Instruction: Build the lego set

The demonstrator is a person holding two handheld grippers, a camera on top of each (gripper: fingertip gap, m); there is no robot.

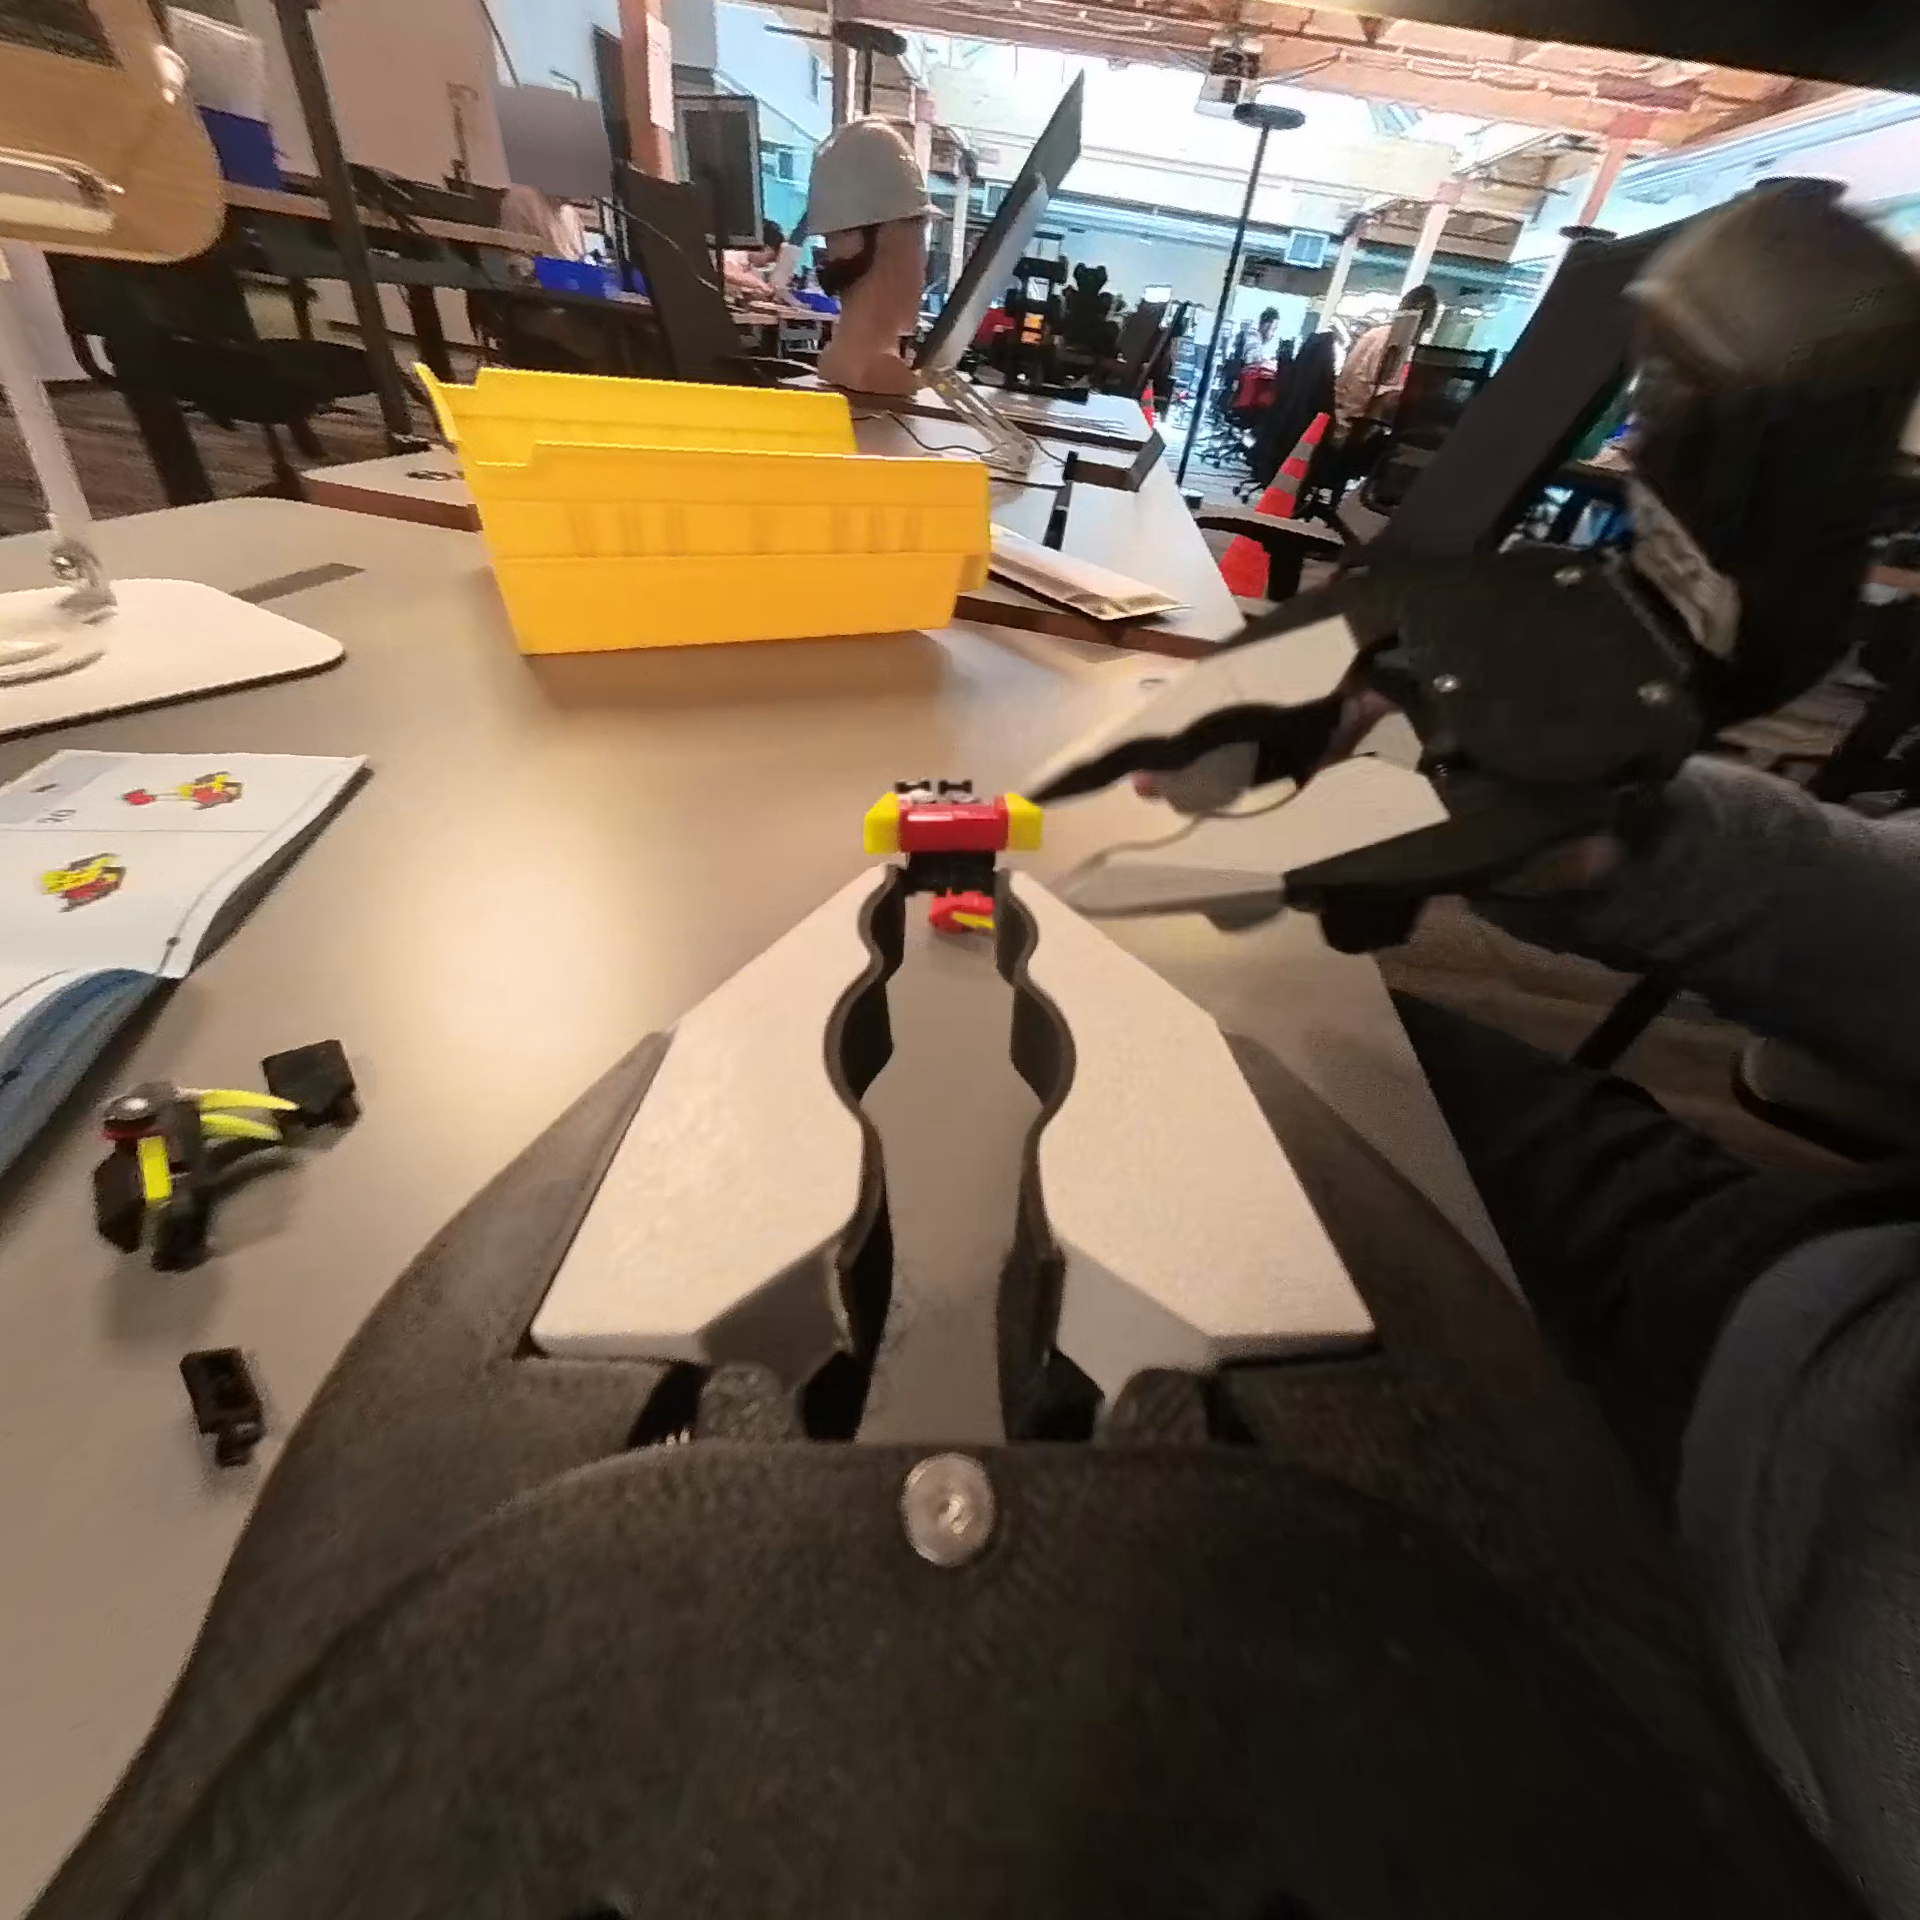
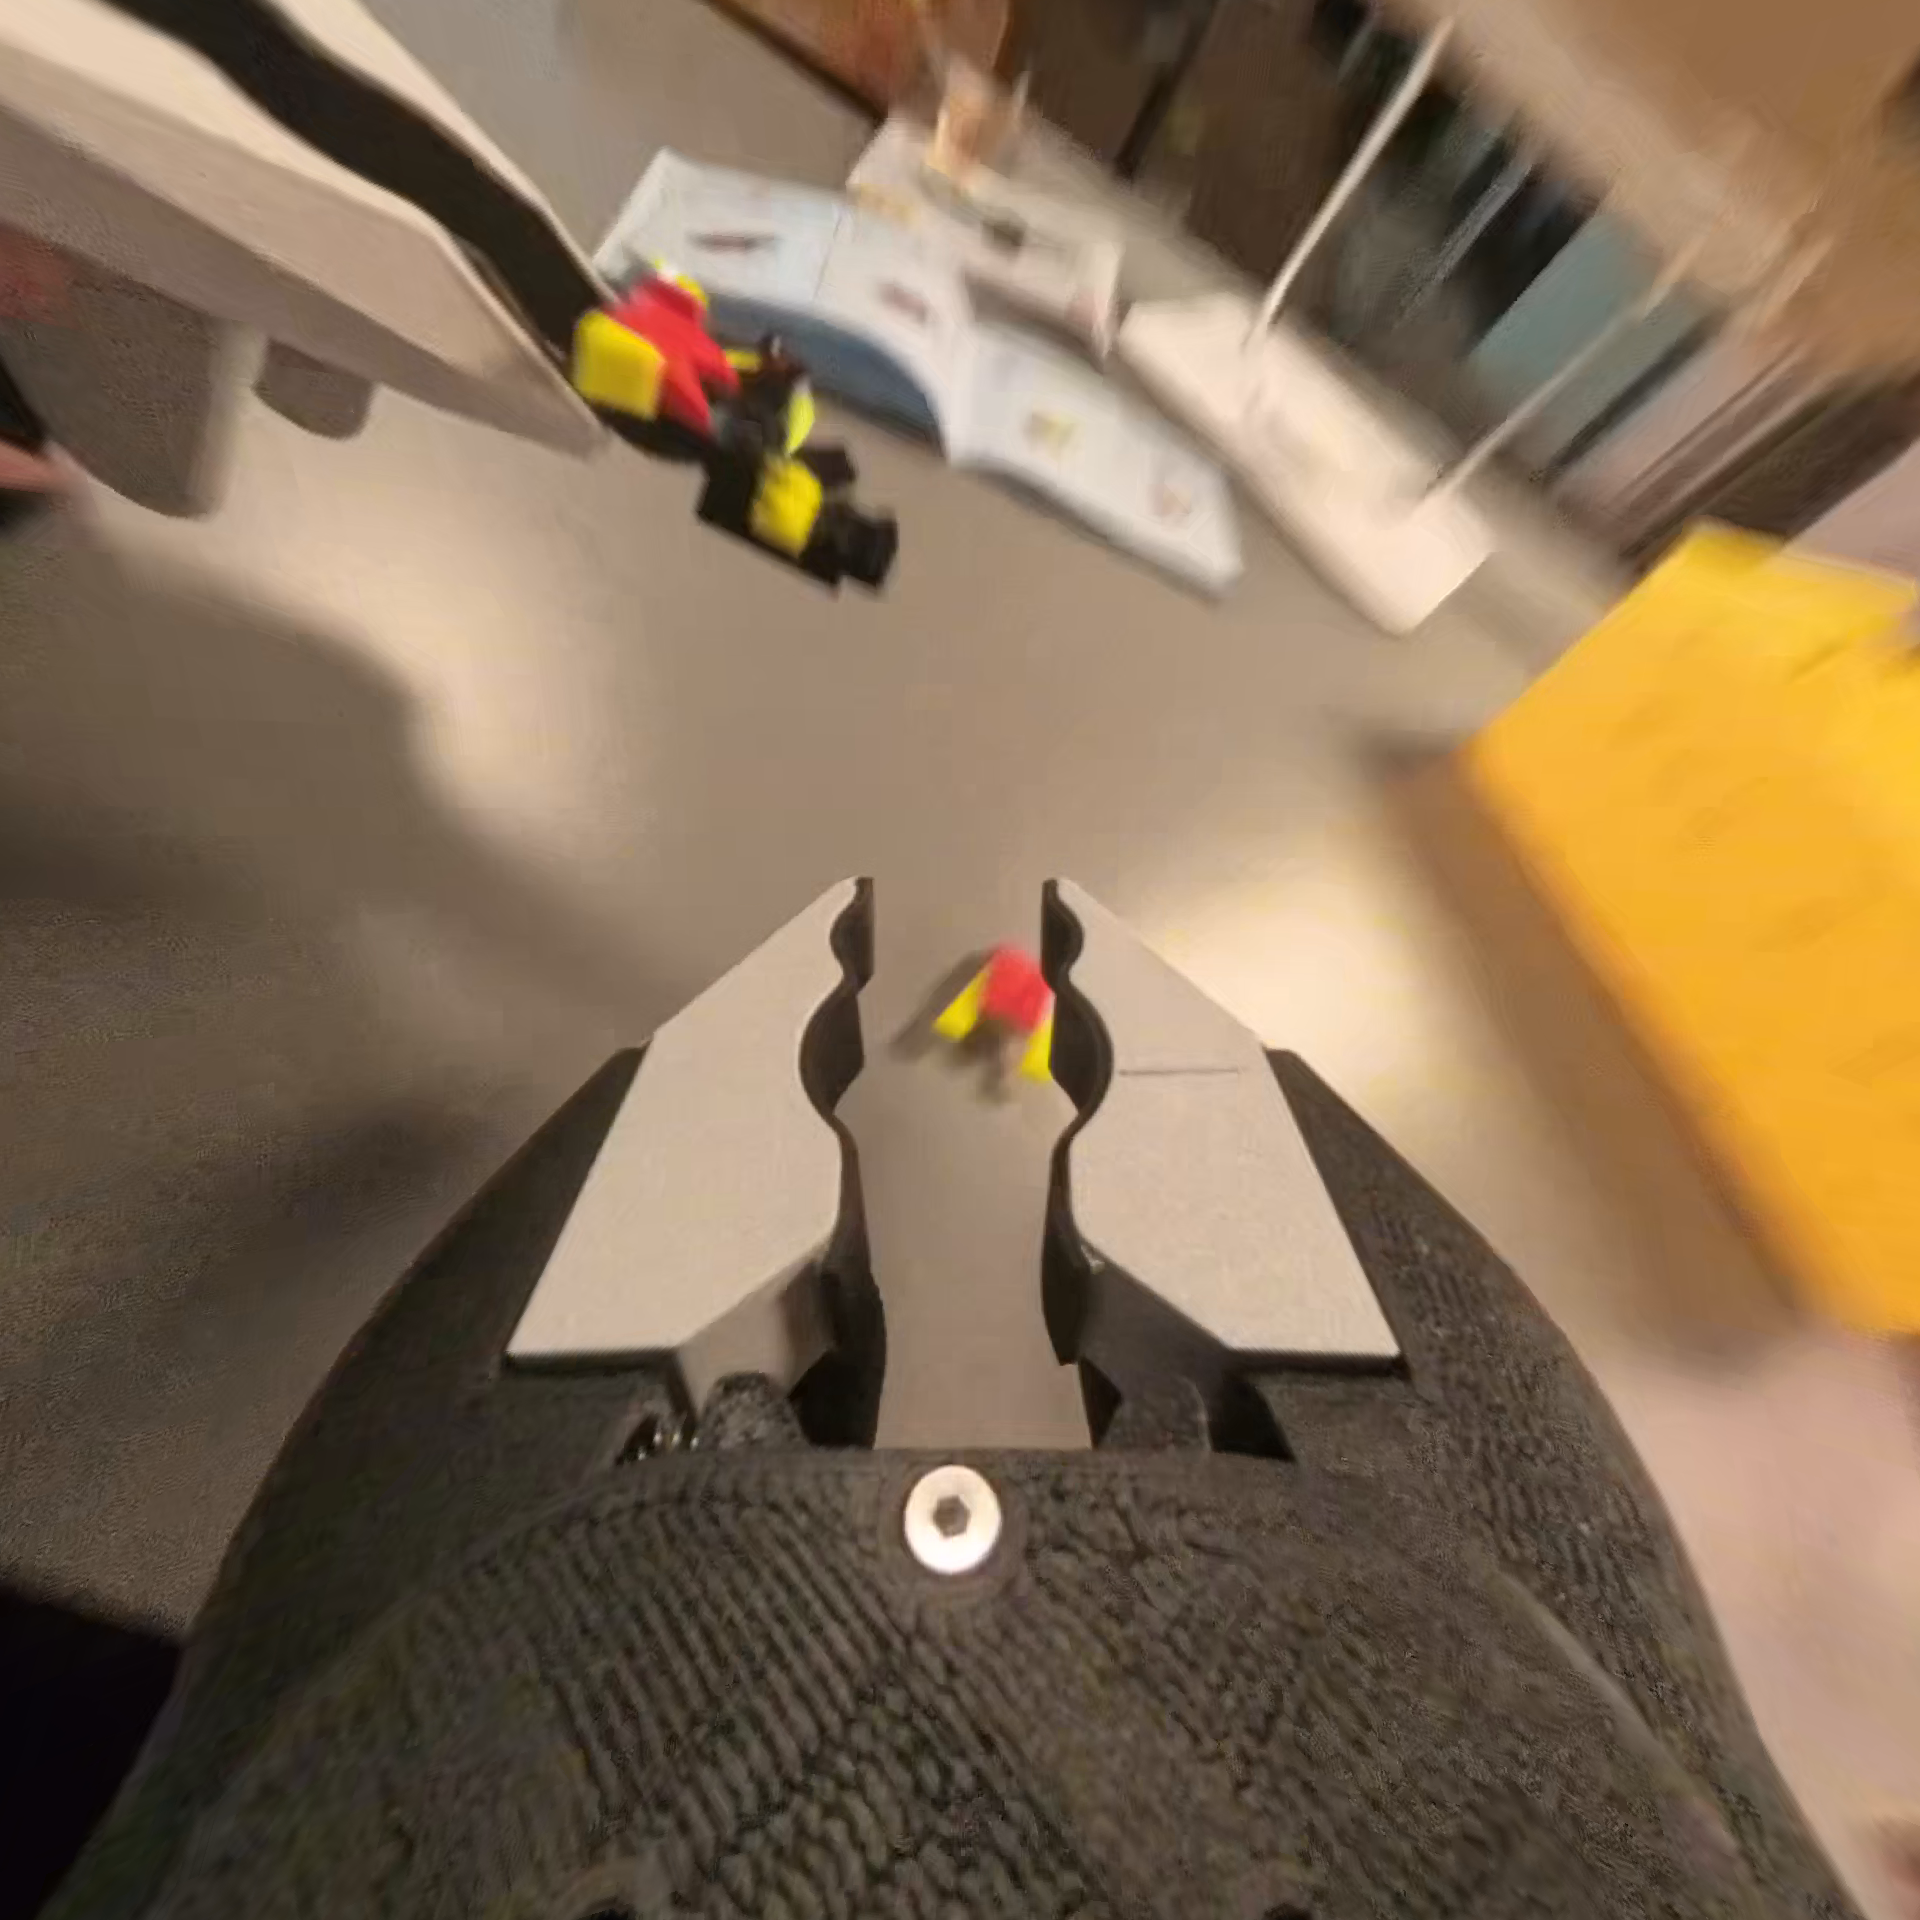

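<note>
Busy open workshop behind, grey table (image 1: 582,831) up front, lego build mid-way.

Left gripper (image 1: 948,883) is clenched on the red-and-yellow lego sub-assembly (image 1: 953,826), held off the table. Right gripper (image 2: 958,904) is spread with nothing in it, hovering over one small red-and-yellow piece (image 2: 997,1003) on the table, a bit blurry. My guess: it drops, pinches that piece, then lines it up on the held model. Count: two grippers, one black-and-lime sub-assembly (image 1: 197,1143) far left, one loose black piece (image 1: 223,1397), one instruction booklet (image 1: 135,862), two nested yellow bins (image 1: 727,540).
</note>
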